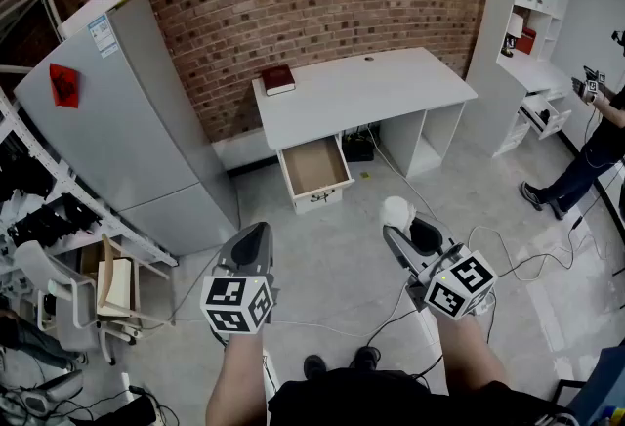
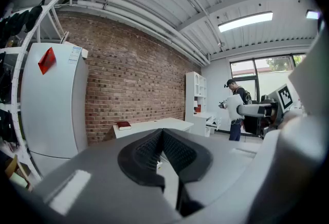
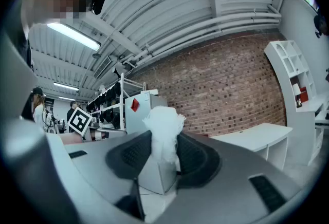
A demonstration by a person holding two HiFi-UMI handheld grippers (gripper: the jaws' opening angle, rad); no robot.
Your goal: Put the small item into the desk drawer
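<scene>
Right gripper point(image 3: 165, 138) jaws wide, pinching white crumpled wad point(image 3: 163, 119). Left gripper point(image 2: 162, 134) jaws pressed together.

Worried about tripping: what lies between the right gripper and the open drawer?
Head view: mostly bare floor between the right gripper, gripping a white item, and the open drawer; a thin cable trails nearby.

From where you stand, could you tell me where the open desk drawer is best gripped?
Grip the drawer by the top edge of its front panel, coming from above. It stands pulled out from under the desk, so that thin edge is free; no handle shows. Use the left gripper, shut and empty; the right gripper holds the small white item.
</scene>
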